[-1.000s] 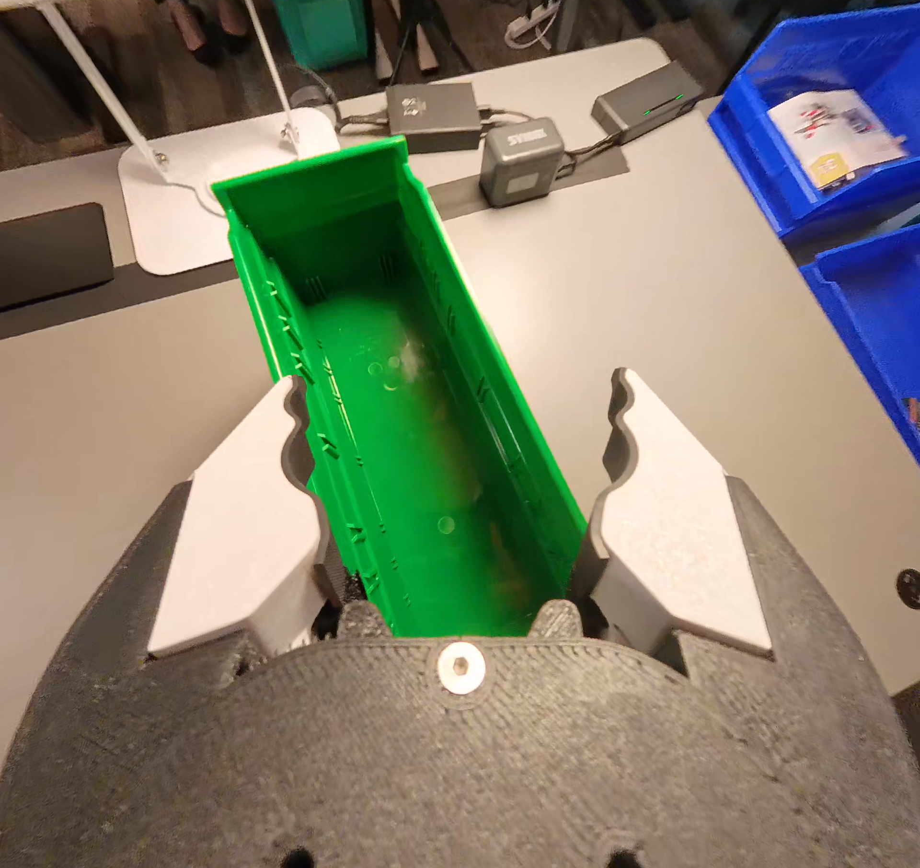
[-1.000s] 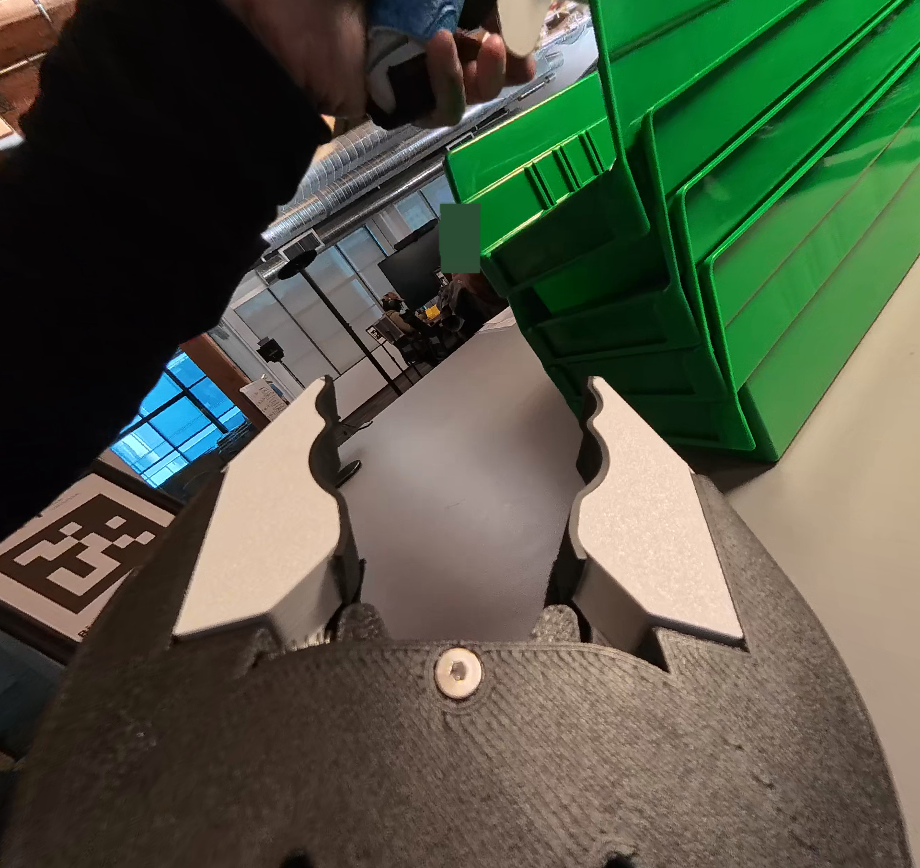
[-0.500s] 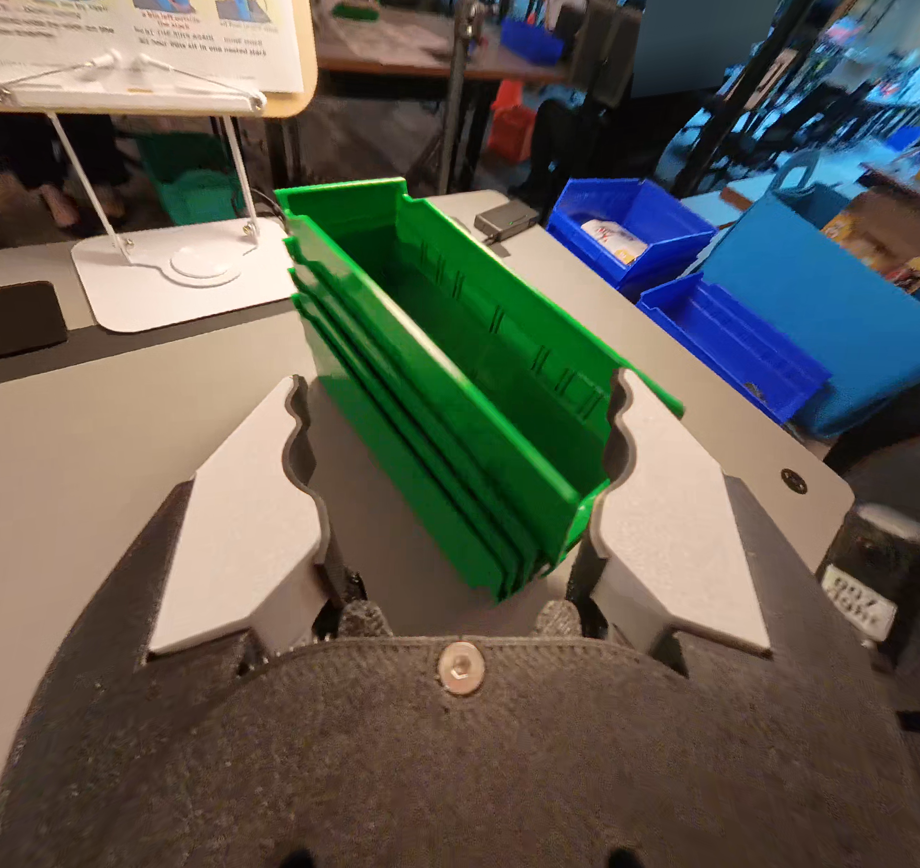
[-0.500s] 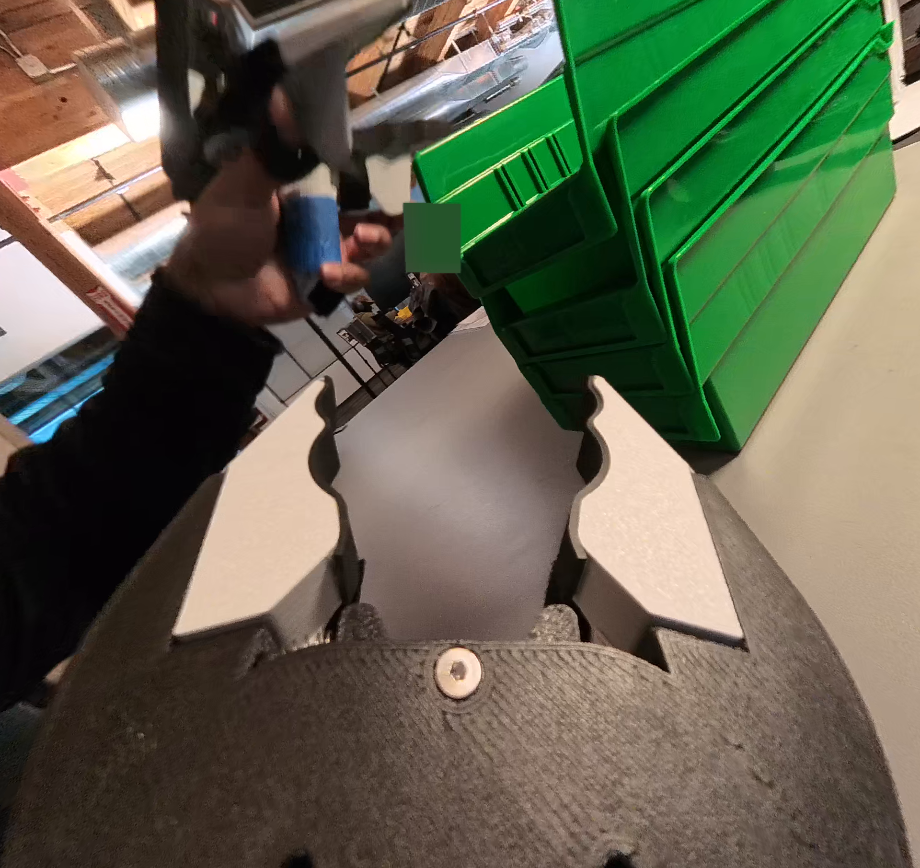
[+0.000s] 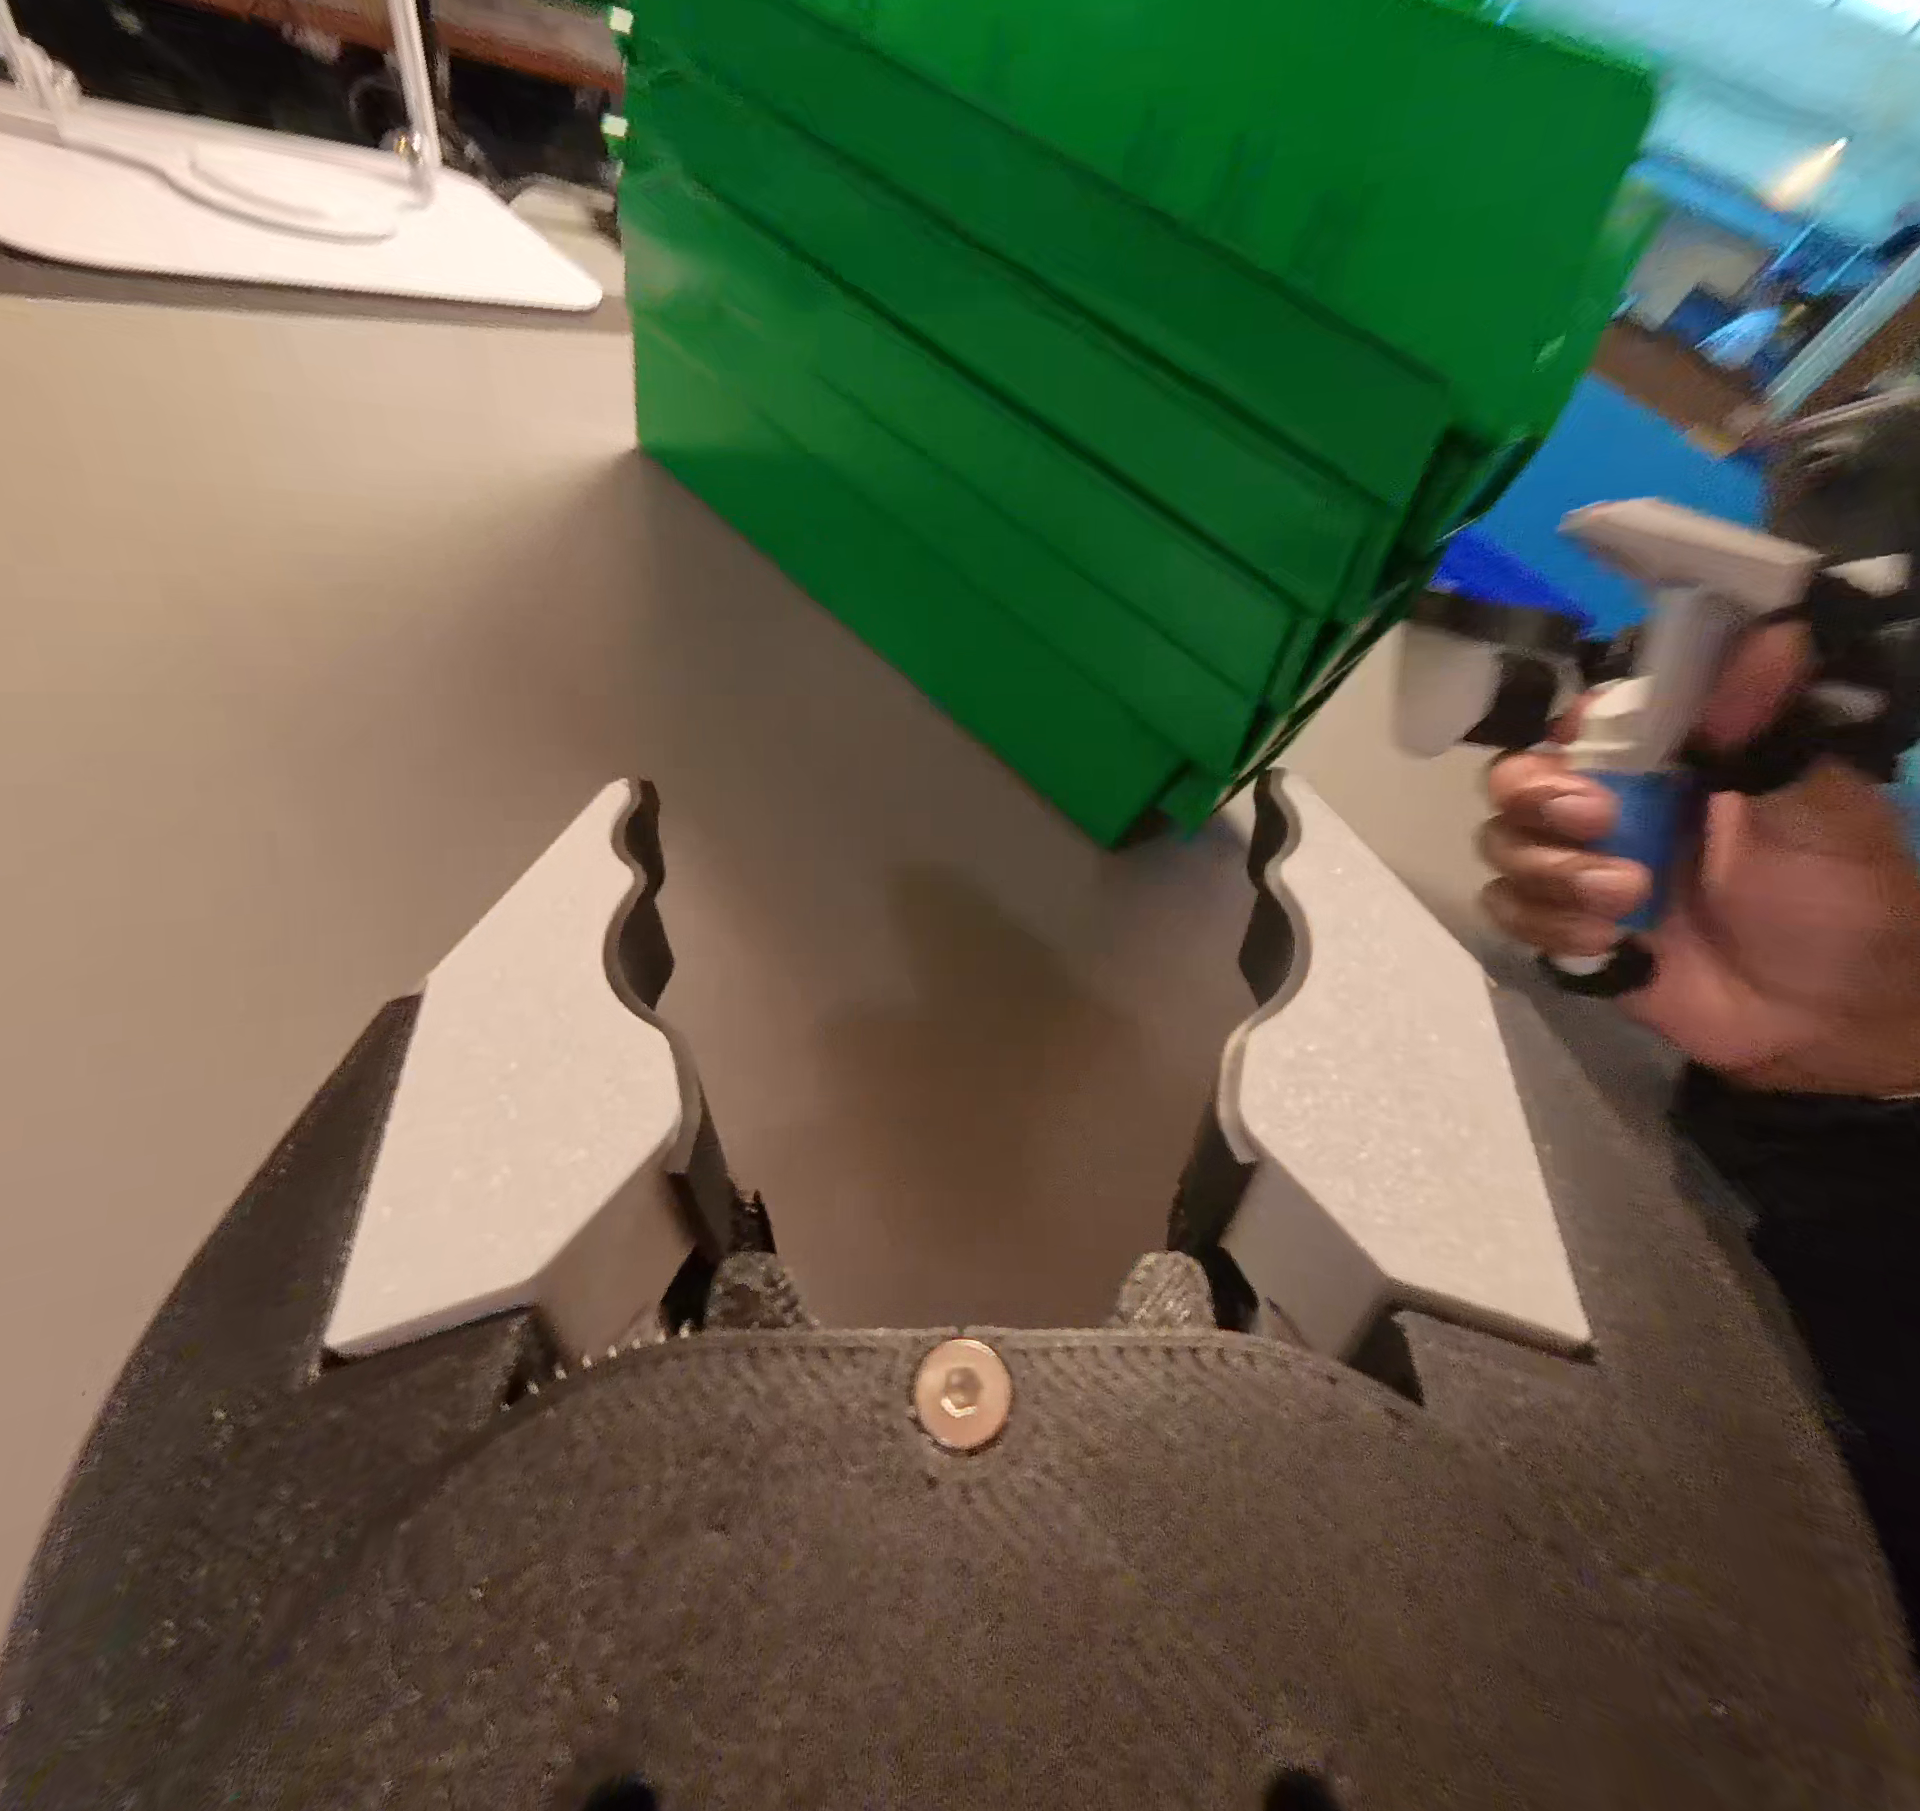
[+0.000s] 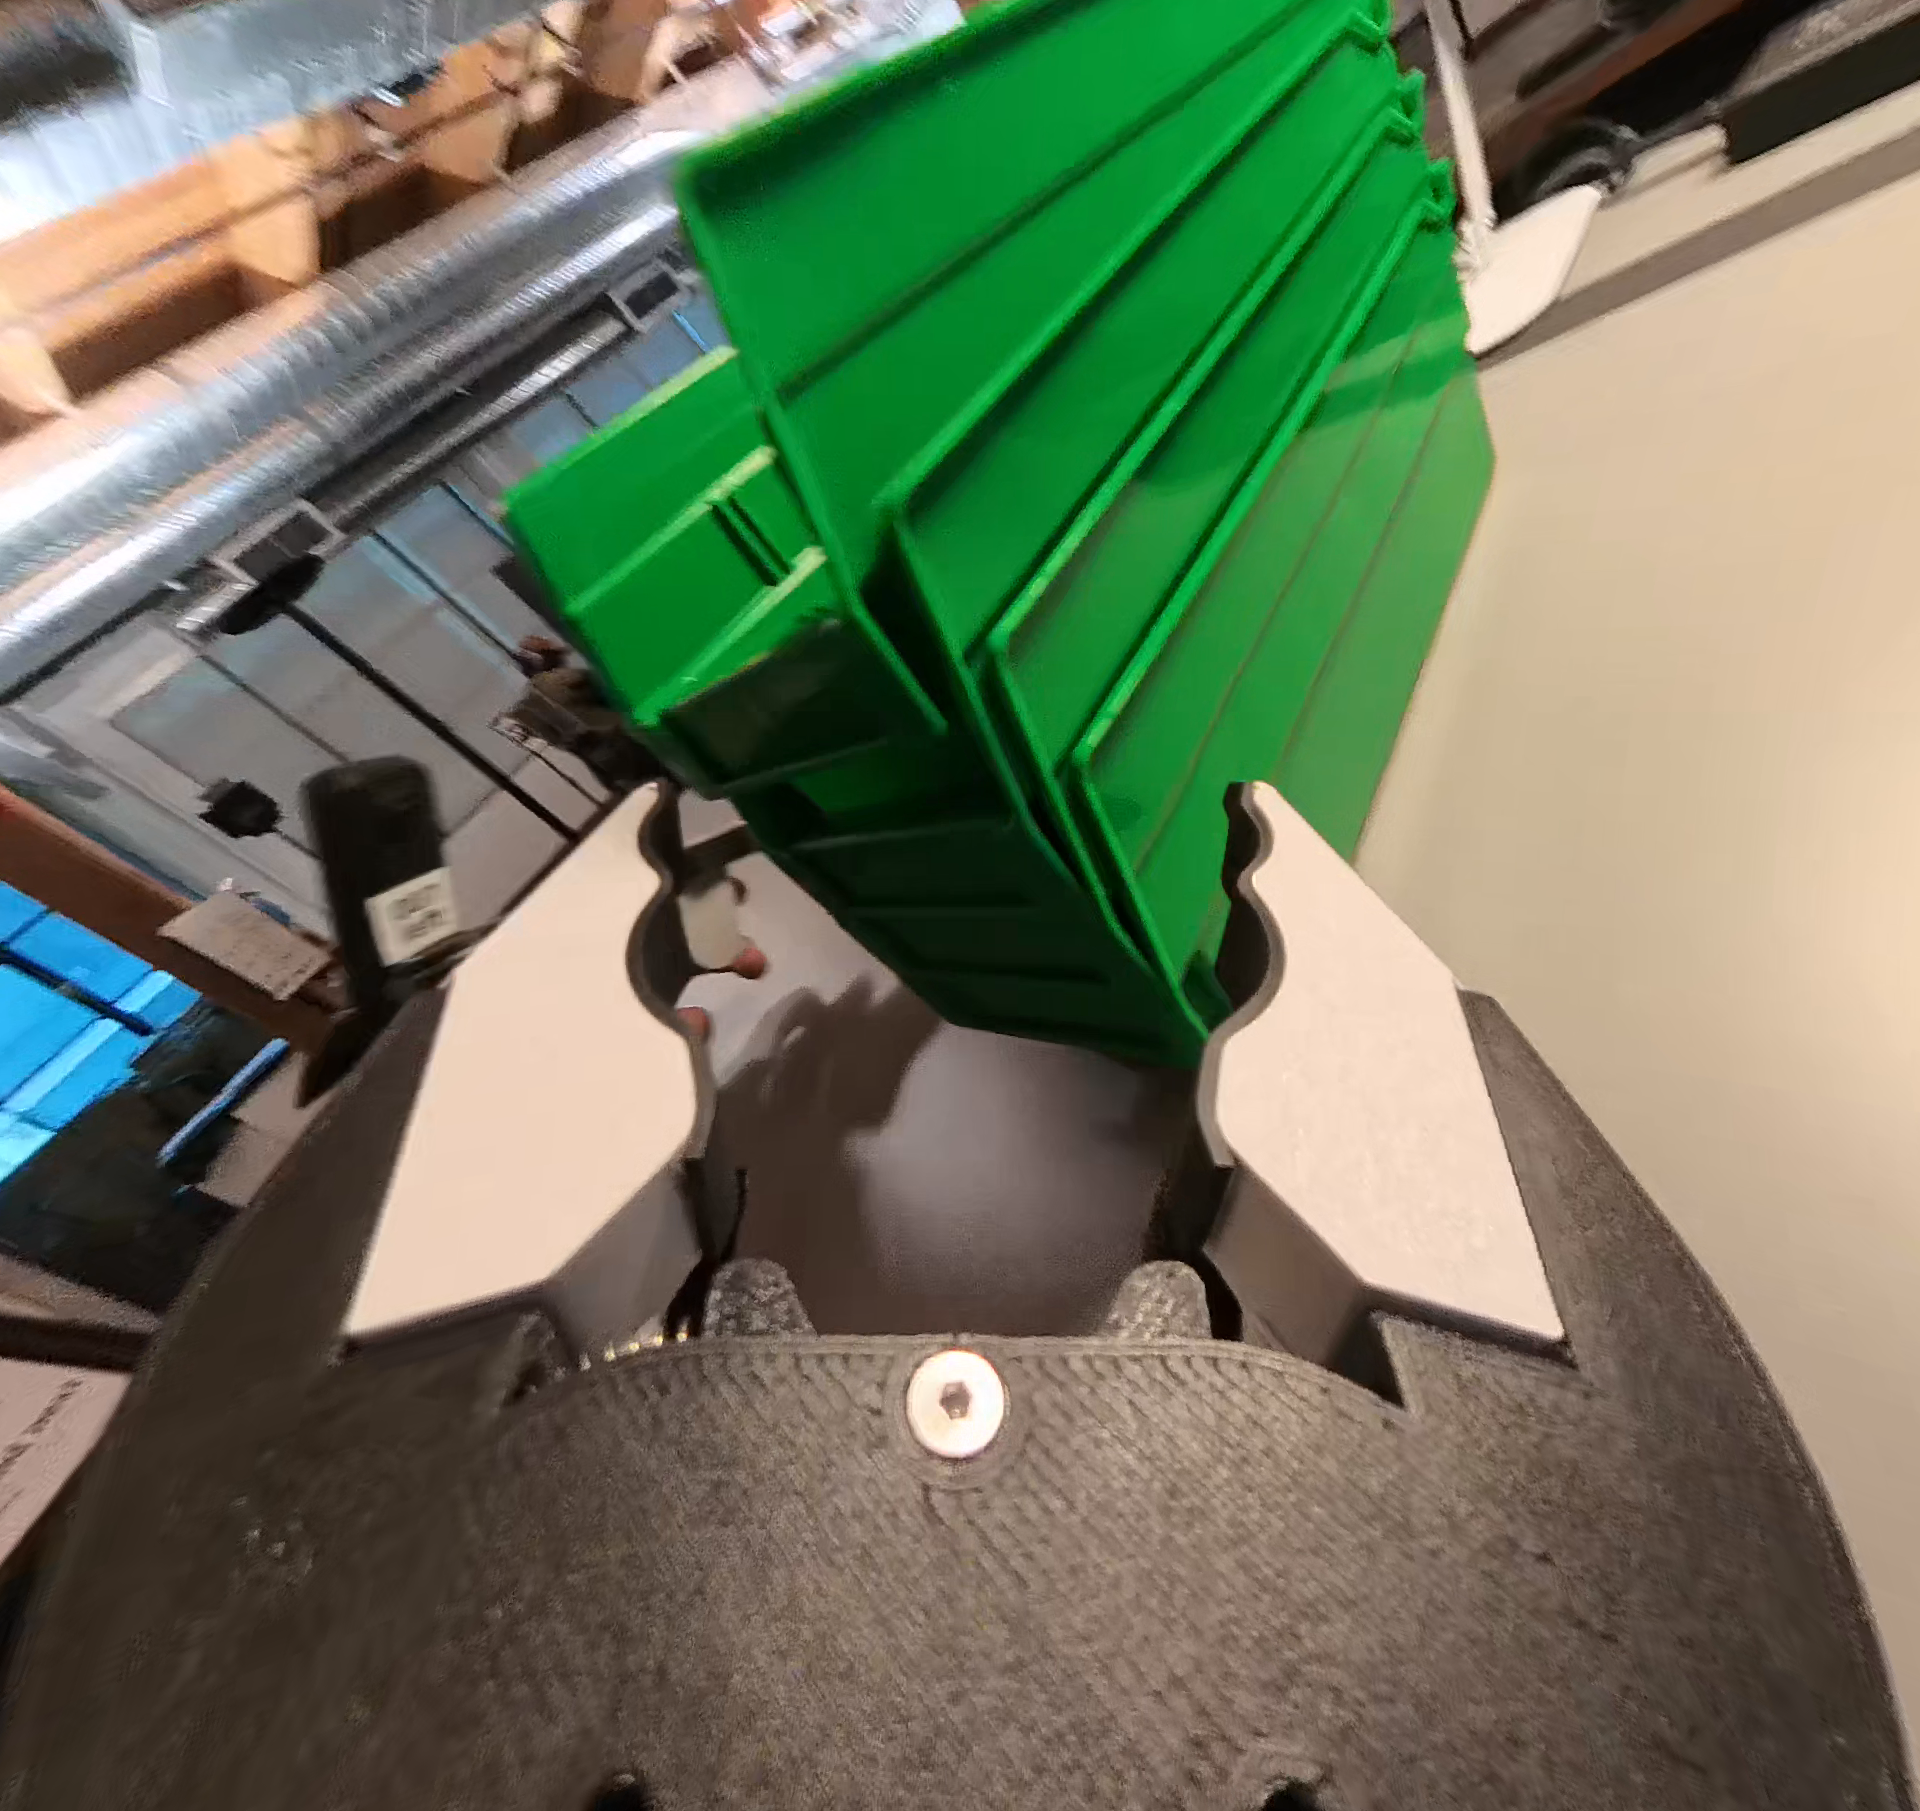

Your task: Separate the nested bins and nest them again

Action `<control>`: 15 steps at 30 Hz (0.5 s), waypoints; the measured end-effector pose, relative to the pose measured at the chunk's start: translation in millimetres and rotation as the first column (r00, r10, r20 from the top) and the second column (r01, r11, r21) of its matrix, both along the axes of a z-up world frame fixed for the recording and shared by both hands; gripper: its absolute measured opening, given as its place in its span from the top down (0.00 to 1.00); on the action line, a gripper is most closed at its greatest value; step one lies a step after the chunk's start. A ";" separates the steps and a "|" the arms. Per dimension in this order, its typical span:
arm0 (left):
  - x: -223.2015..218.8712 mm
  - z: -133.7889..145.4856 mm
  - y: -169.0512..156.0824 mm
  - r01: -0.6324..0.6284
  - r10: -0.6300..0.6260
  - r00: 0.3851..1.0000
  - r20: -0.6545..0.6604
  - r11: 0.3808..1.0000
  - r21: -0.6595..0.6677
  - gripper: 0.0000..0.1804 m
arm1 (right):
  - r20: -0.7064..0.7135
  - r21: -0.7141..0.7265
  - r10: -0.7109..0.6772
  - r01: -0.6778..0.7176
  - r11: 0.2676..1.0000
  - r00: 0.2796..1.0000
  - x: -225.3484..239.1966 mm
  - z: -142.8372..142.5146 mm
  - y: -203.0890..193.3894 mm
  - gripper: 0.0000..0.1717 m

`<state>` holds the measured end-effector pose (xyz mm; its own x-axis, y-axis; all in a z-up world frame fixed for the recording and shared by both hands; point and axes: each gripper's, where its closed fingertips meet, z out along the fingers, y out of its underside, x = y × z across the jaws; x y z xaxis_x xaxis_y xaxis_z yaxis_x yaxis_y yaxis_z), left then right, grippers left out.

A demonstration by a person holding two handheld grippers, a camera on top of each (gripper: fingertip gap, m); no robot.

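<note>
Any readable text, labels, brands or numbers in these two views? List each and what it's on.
White sticker on the black device, right wrist view: printed marks, too blurred to read.
Tan card beside that device: faint marks, too small to read.
Green bins: no writing visible.
Left wrist view: nothing readable.

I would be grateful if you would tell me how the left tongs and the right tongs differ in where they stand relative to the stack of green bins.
The left tongs sit short of the stack of green bins, bare table between the fingers; the right tongs have the stack's near corner reaching between theirs. The left face its long side, the right its stepped end. Both are wide open, gripping nothing.
</note>
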<state>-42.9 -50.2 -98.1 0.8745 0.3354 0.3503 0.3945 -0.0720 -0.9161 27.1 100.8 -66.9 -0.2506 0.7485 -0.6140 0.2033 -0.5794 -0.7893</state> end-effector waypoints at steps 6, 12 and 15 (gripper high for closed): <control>9.9 15.6 -14.6 -0.007 -0.018 0.992 0.124 0.980 0.198 0.40 | 0.081 -0.017 -0.042 0.044 0.999 0.996 -11.0 -19.3 9.7 0.39; 16.8 13.9 -16.9 0.012 -0.057 0.980 0.189 0.973 0.229 0.40 | 0.027 0.016 -0.038 0.038 0.999 0.999 -7.4 -7.7 5.4 0.40; 19.2 12.8 -16.0 0.020 -0.062 0.980 0.187 0.976 0.218 0.40 | 0.107 0.007 -0.062 0.062 0.998 0.992 -11.0 -22.3 11.8 0.37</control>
